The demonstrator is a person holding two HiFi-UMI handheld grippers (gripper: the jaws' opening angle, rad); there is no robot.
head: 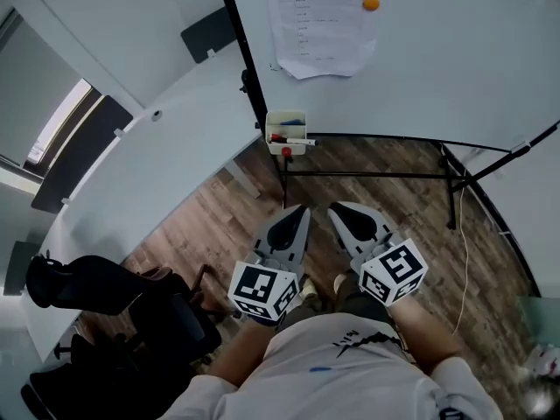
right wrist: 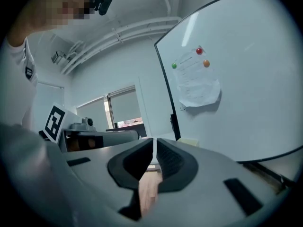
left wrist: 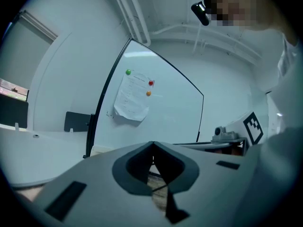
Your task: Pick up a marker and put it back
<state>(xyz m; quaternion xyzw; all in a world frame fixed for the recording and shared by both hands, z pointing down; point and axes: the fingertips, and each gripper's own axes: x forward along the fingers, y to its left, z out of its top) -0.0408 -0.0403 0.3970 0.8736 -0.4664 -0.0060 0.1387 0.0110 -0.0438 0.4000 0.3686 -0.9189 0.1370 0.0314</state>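
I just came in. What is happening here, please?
A person stands in front of a whiteboard and holds a two-jaw gripper in each hand. The left gripper and the right gripper are both shut and empty, and they point toward the board, apart from it. The markers lie in a small holder at the board's lower corner. No marker has been picked up yet. A sheet of paper hangs on the board under magnets.
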